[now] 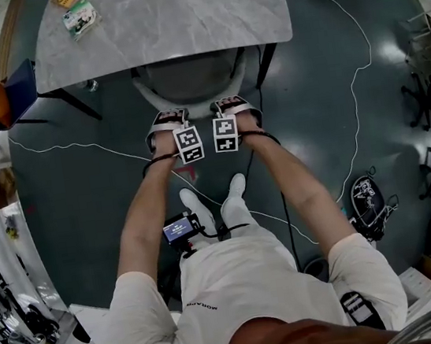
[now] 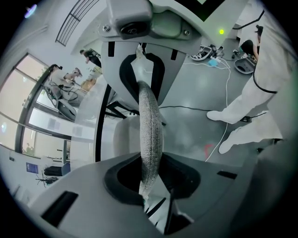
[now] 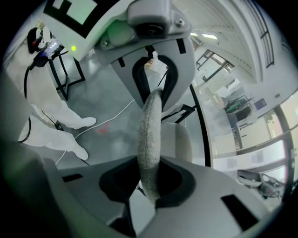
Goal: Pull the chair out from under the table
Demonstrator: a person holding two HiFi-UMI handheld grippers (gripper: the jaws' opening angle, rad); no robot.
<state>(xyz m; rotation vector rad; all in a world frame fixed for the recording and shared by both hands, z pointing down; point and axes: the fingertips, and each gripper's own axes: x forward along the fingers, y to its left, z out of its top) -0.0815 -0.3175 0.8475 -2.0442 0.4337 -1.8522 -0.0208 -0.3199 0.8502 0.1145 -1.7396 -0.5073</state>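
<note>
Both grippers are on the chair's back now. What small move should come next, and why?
Probably draw the chair straight back toward the person: the left gripper and the right gripper each clamp its back rim, while its seat sits under the table.

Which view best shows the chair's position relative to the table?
Head view: the chair sits tucked under the table, left gripper and right gripper on its backrest. The gripper views show only the backrest edge clamped between each gripper's jaws.

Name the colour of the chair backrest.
The chair backrest is speckled grey fabric; the left gripper view shows it best.
</note>
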